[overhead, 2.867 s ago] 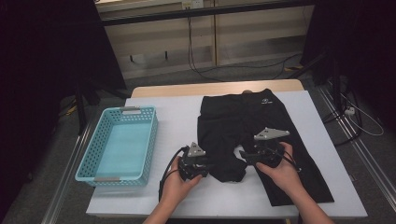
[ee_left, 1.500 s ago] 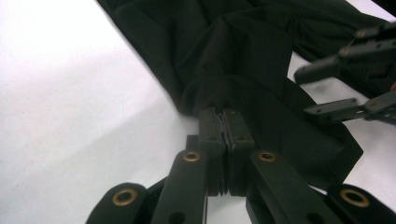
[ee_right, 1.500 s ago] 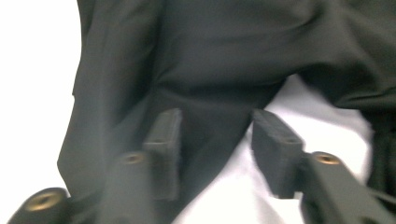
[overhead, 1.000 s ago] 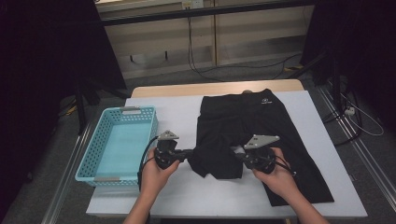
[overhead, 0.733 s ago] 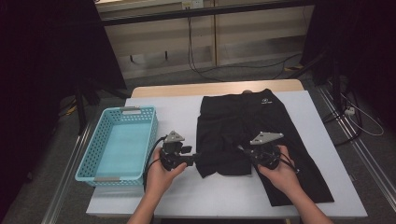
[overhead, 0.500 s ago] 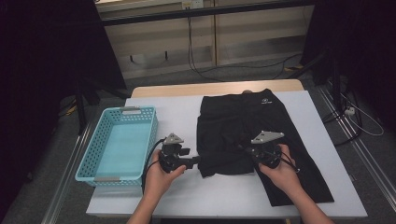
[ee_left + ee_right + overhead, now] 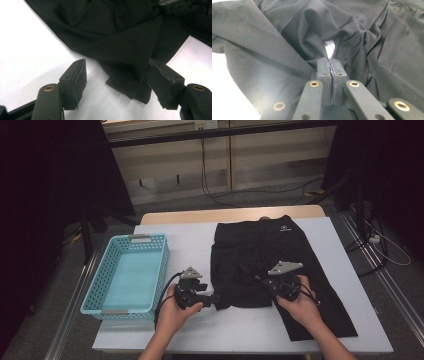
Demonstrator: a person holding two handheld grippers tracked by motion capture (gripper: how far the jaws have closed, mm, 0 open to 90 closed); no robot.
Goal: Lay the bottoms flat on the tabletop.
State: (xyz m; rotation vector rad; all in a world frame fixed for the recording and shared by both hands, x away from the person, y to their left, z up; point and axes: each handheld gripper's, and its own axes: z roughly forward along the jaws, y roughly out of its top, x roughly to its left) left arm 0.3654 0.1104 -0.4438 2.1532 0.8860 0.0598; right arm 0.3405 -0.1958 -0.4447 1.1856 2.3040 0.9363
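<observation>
Shorts (image 7: 125, 47) corner lies between open left gripper (image 7: 116, 82); right gripper (image 7: 329, 65) pinches fabric.

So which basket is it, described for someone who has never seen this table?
On the white table, look left of the black shorts. The basket lies there near the left edge, beside the left gripper. It is light blue plastic with lattice walls, the one coloured thing there.

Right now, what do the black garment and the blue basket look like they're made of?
The garment looks like thin, smooth knit fabric, perhaps synthetic: it drapes in soft folds with a faint sheen. The basket looks like moulded plastic: rigid walls in a regular perforated lattice.
</observation>
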